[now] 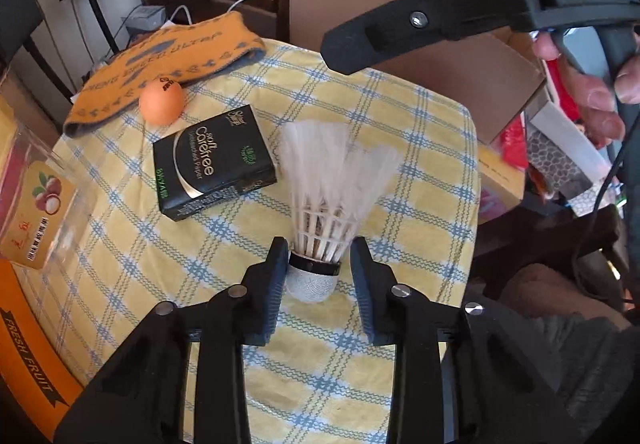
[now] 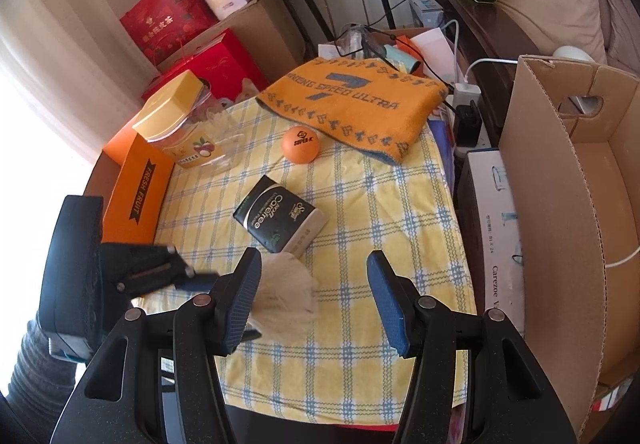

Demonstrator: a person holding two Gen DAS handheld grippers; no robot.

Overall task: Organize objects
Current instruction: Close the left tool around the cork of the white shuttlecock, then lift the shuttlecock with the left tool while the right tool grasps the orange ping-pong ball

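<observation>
Low in frame, my left gripper (image 1: 320, 276) brackets the shuttlecock (image 1: 326, 203) at its cork, jaws narrowed but not yet pinching, while my right gripper (image 2: 314, 298) waits half-open, empty.

The shuttlecock (image 1: 320, 228) stands on the checked cloth (image 1: 420, 131), its cork base between the left gripper's (image 1: 319, 276) 2 fingers. Behind it lies the tissue pack (image 1: 212, 161), then the ball (image 1: 161, 101) touching the towel (image 1: 168, 55). The cardboard box (image 2: 560, 228) stands right of the cloth.

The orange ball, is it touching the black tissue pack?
Apart. The right wrist view shows yellow tablecloth between the orange ball and the black tissue pack.
</observation>
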